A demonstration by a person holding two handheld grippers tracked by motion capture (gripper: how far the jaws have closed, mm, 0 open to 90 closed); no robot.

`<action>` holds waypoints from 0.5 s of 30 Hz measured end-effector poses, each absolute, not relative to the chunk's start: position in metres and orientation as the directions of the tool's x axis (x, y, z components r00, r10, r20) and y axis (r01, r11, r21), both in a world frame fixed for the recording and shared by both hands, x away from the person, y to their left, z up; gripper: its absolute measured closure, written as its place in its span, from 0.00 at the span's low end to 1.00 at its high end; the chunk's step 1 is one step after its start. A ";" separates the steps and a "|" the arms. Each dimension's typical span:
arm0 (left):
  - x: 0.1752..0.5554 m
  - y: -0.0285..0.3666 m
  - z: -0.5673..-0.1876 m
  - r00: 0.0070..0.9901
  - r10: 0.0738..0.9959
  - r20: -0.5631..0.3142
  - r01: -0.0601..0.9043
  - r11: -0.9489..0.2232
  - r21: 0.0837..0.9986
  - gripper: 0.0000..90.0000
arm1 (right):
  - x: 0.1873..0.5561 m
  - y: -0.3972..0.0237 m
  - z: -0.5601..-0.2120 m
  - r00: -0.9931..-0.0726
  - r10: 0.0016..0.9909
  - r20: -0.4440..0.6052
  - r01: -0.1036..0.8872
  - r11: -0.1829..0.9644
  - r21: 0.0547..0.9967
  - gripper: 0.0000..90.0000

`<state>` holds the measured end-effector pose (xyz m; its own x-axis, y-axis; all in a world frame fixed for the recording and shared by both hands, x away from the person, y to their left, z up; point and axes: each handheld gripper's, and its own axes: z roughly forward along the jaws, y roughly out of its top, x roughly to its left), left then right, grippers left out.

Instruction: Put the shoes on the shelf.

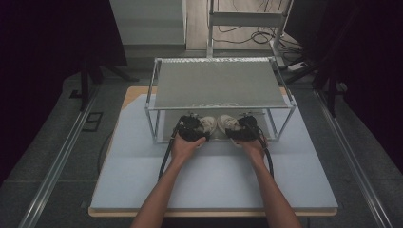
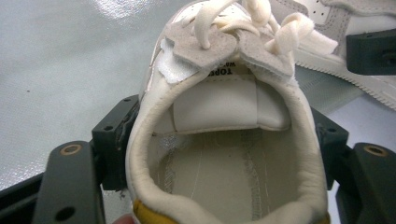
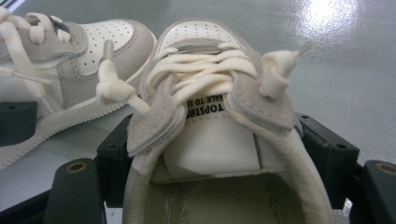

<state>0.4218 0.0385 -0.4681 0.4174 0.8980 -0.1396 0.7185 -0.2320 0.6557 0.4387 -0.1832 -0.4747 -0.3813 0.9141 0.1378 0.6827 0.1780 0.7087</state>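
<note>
Two white and beige lace-up sneakers stand side by side on the lower shelf (image 2: 56,70) of a metal rack (image 1: 157,85), toes pointing away from me. My left gripper (image 1: 196,128) (image 2: 224,140) is shut on the left sneaker (image 1: 207,124) (image 2: 224,102), its pads (image 2: 114,140) pressing both sides of the heel collar. My right gripper (image 1: 243,129) (image 3: 219,154) is shut on the heel collar of the right sneaker (image 1: 228,124) (image 3: 210,135) in the same way. Each gripper view shows the other sneaker (image 2: 327,18) (image 3: 93,46) close beside.
The rack's silver top shelf (image 1: 218,83) overhangs both sneakers and the gripper tips. The rack stands at the back of a pale blue mat (image 1: 214,175) on the table. Dark curtains, floor rails (image 1: 57,161) and cables (image 1: 256,35) surround the table.
</note>
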 end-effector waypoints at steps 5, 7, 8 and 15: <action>0.409 0.040 -0.458 0.297 0.937 -0.183 0.727 -0.098 0.679 0.25 | 0.434 -0.185 -0.471 -0.377 0.917 0.127 0.658 0.169 0.734 0.21; 0.412 0.051 -0.455 0.463 0.880 -0.109 0.648 -0.252 0.719 0.22 | 0.429 -0.186 -0.466 -0.380 0.916 0.126 0.645 0.165 0.746 0.19; 0.415 0.057 -0.453 0.553 0.830 -0.067 0.590 -0.333 0.736 0.22 | 0.425 -0.189 -0.464 -0.387 0.916 0.104 0.619 0.175 0.766 0.19; 0.373 0.073 -0.437 0.466 0.875 -0.130 0.588 -0.197 0.785 0.27 | 0.385 -0.207 -0.452 -0.424 0.900 0.102 0.548 0.165 0.820 0.25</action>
<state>0.3730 0.0734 -0.4370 0.4664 0.8750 -0.1299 0.5880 -0.1969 0.7846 0.3852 -0.2067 -0.4516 -0.4235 0.9001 0.1022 0.5477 0.1646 0.8204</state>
